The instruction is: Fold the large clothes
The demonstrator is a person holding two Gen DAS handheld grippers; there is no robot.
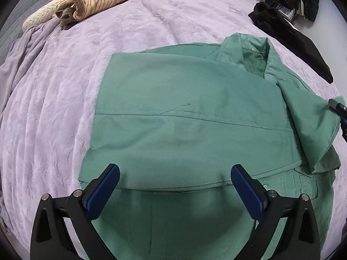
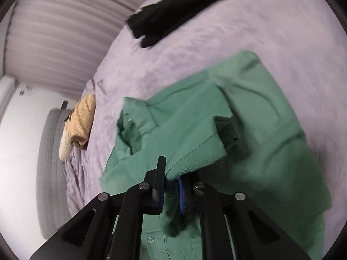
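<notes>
A green collared shirt point(image 1: 184, 112) lies partly folded on the lilac bedspread point(image 1: 54, 108), its left side folded over the middle and its collar at the far right. My left gripper point(image 1: 174, 177) is open and empty, hovering just above the shirt's near part. My right gripper point(image 2: 171, 179) is shut on the shirt's sleeve point(image 2: 190, 151) and holds it lifted above the shirt body point(image 2: 271, 151). In the left wrist view the right gripper point(image 1: 338, 108) shows at the right edge, with the raised sleeve point(image 1: 310, 125) draped from it.
A striped tan garment point(image 1: 95, 2) lies bunched at the bed's far left, also in the right wrist view point(image 2: 80, 123). A black garment point(image 1: 290, 36) lies at the far right, also in the right wrist view point(image 2: 164, 17). A grey headboard point(image 2: 52, 173) and curtains point(image 2: 65, 32) border the bed.
</notes>
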